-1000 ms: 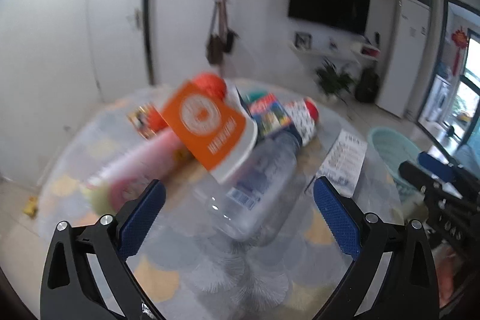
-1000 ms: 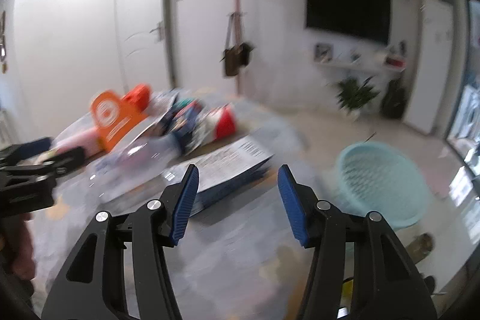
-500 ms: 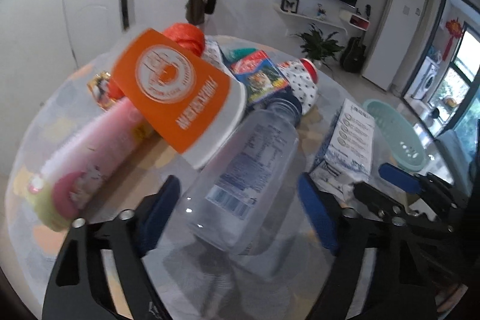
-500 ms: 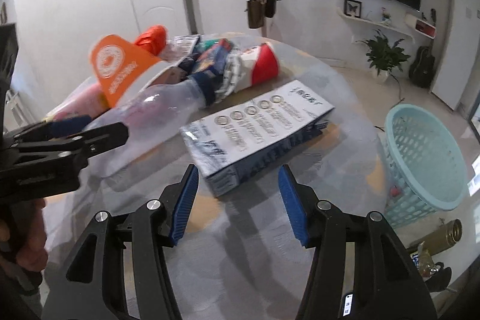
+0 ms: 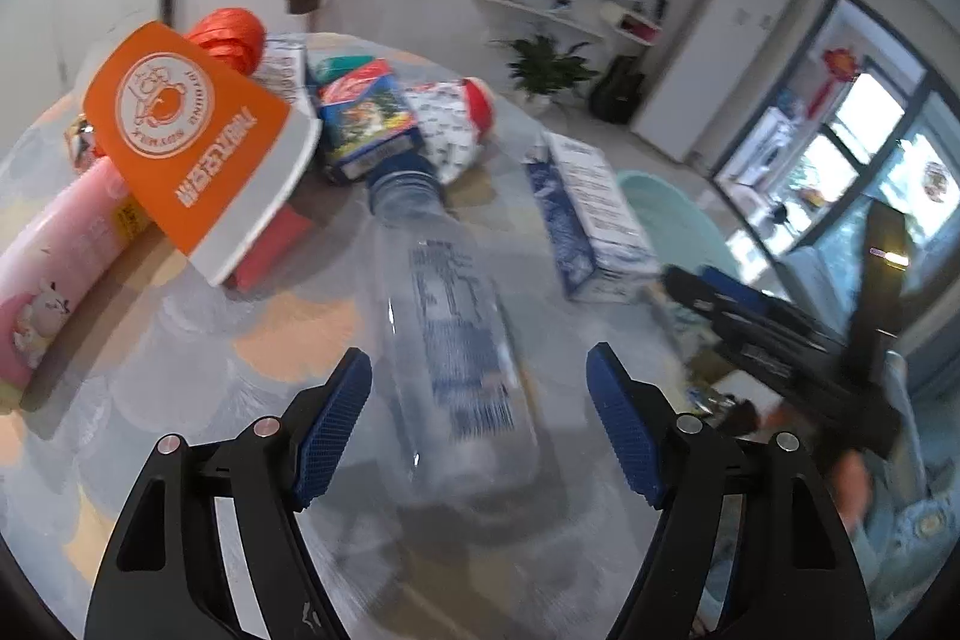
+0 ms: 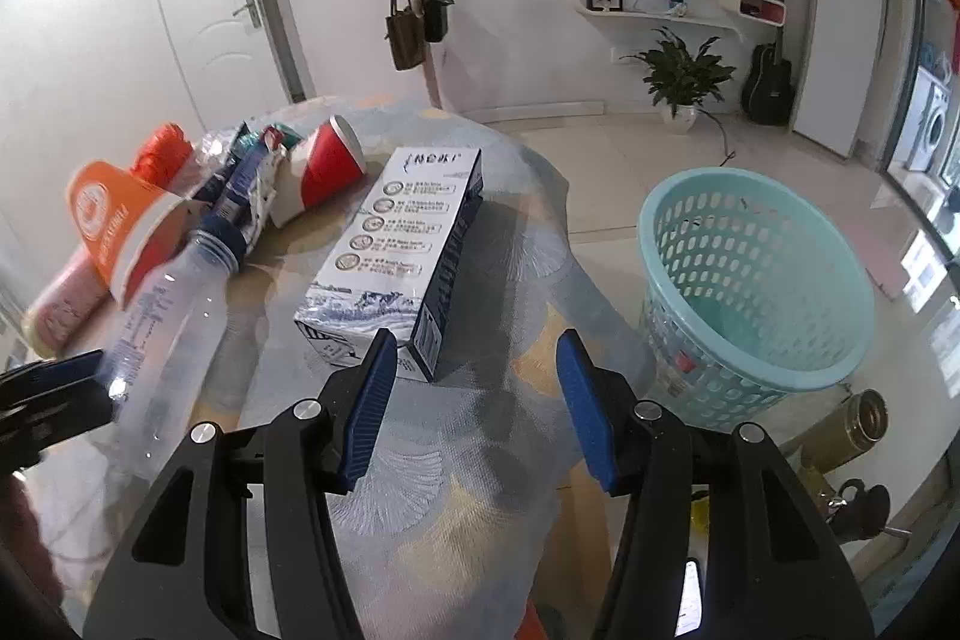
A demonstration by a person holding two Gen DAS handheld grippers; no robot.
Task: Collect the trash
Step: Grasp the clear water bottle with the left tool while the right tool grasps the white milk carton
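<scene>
**Two grabs lined up: bottle on my left, carton on my right**

My left gripper [image 5: 480, 424] has its jaws apart, straddling the base of the clear plastic bottle [image 5: 456, 334], which lies on its side on the table [image 6: 468, 490], cap end pointing away toward the pile. The pads have not touched it. To grip well, I should sink a little further so the pads meet the bottle's widest part, then squeeze gently; thin plastic will probably buckle and could squirt out.

My right gripper [image 6: 477, 400] is also apart and empty, just short of the near end of the blue-and-white carton [image 6: 396, 268]. Its left pad sits by the carton's corner, so I would shift left to centre it, and I judge the jaws may need to spread wider first.

The teal basket [image 6: 756, 280] stands on the floor to the right, beside the table.
</scene>
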